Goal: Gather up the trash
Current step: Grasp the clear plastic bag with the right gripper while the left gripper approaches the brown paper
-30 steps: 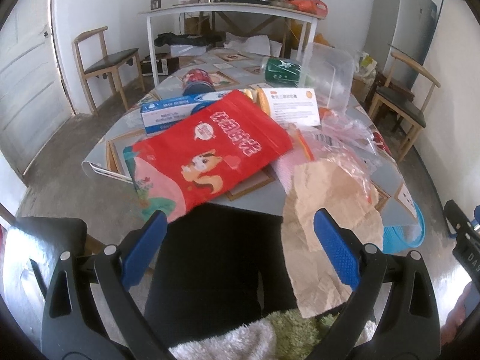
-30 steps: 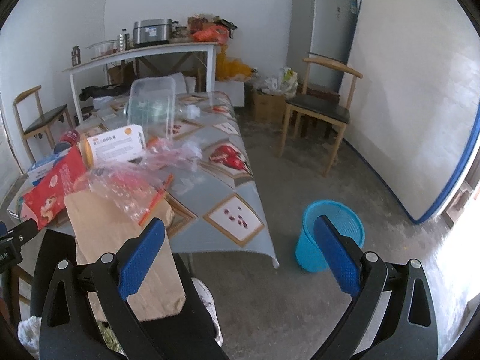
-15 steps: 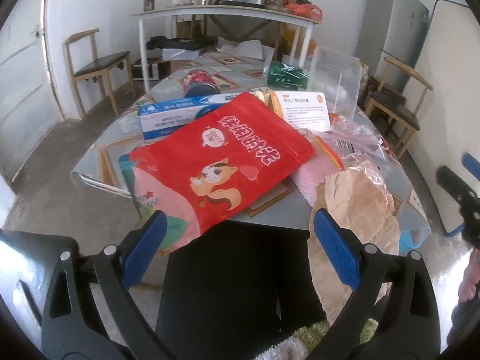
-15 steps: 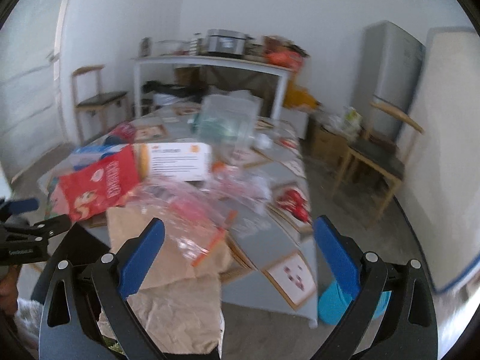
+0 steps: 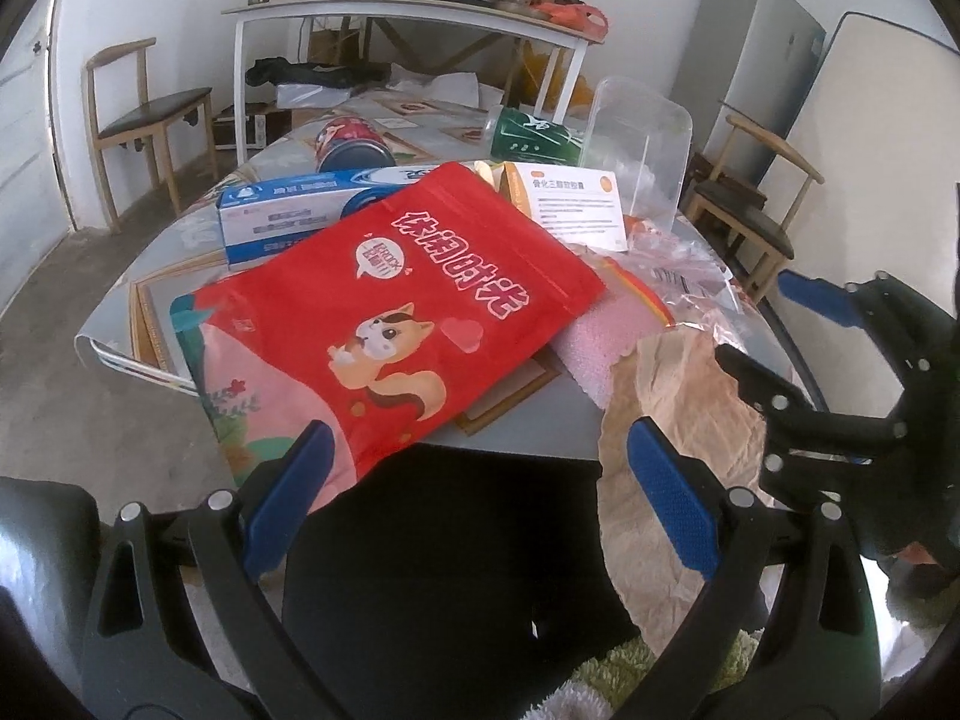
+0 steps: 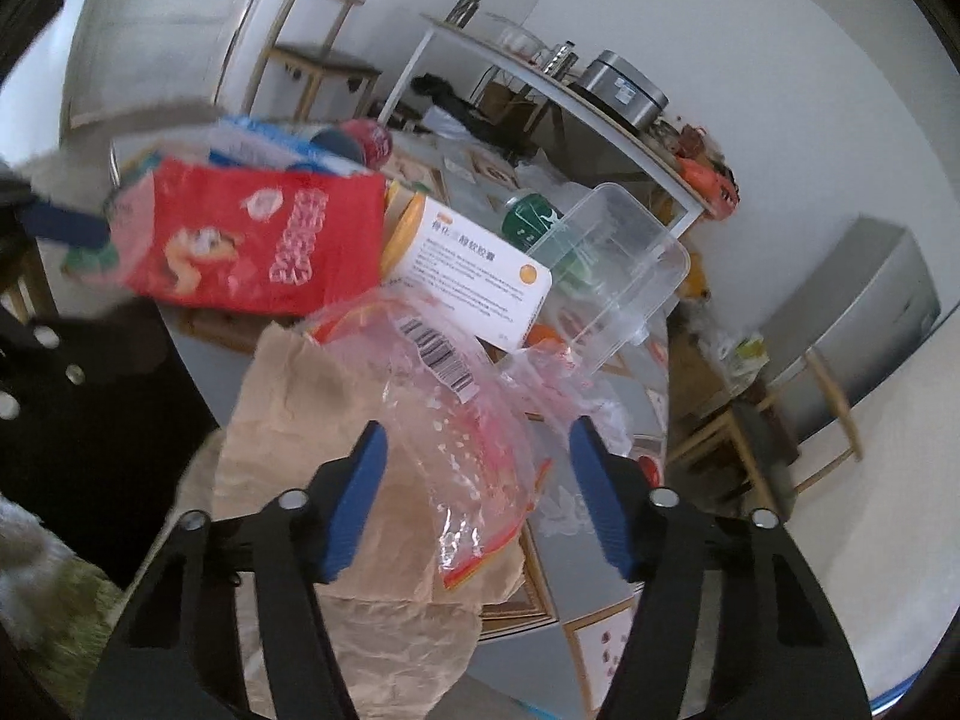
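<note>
Brown paper (image 6: 336,420) hung over the near edge of the surface (image 5: 528,420), a clear plastic bag (image 6: 456,396) on top. Right claw (image 6: 477,444) was closing around that bag, pads not touching it yet. Left claw (image 5: 474,450) wide open, empty, just below a red snack pouch (image 5: 390,324) beside the paper.
</note>
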`<state>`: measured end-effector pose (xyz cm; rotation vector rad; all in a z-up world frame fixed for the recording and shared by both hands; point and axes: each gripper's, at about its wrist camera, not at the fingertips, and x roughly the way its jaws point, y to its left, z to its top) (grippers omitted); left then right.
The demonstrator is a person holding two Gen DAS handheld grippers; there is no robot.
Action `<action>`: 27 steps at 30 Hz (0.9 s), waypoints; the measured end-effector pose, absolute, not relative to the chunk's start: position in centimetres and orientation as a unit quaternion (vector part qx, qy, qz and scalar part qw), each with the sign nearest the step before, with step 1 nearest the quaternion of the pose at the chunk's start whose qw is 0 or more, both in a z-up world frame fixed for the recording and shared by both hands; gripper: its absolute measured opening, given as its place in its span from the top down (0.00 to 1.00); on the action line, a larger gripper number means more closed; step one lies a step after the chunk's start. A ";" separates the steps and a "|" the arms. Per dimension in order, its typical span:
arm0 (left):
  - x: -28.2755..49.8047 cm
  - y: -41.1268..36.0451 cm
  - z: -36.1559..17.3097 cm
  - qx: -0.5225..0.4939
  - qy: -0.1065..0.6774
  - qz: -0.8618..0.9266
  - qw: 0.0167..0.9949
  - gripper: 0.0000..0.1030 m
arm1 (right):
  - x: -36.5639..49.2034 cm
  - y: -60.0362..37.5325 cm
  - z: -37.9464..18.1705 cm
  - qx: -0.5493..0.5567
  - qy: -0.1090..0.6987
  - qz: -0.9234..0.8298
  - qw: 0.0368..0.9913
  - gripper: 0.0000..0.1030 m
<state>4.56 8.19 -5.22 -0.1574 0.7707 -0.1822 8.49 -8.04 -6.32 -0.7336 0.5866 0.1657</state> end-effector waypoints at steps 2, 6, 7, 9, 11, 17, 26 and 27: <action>4.6 8.2 -5.3 -0.077 0.376 -0.092 0.919 0.08 | 8.7 -7.8 -6.7 -0.365 0.286 0.076 0.883 0.57; 4.7 8.1 -5.4 -0.073 0.378 -0.096 0.918 0.08 | 9.2 -7.6 -7.1 -0.372 0.299 0.069 0.876 0.81; 4.7 8.0 -5.4 -0.072 0.378 -0.097 0.918 0.08 | 9.2 -7.6 -7.1 -0.370 0.300 0.064 0.877 0.81; 4.7 8.0 -5.4 -0.071 0.377 -0.101 0.918 0.08 | 9.1 -7.7 -6.8 -0.364 0.296 0.059 0.881 0.86; 4.5 7.9 -5.3 -0.070 0.373 -0.108 0.919 0.08 | 8.9 -8.0 -6.1 -0.355 0.287 0.051 0.888 0.90; 3.9 7.2 -4.2 -0.063 0.341 -0.148 0.926 0.08 | 8.9 -10.3 -2.9 -0.283 0.272 0.028 0.919 0.93; 5.3 3.3 -2.6 -0.003 0.302 -0.215 0.929 0.22 | 8.0 -14.4 1.0 -0.186 0.242 -0.008 0.952 0.93; 5.8 2.6 -2.7 0.013 0.307 -0.214 0.927 0.27 | 7.8 -14.7 1.2 -0.182 0.241 -0.011 0.953 0.93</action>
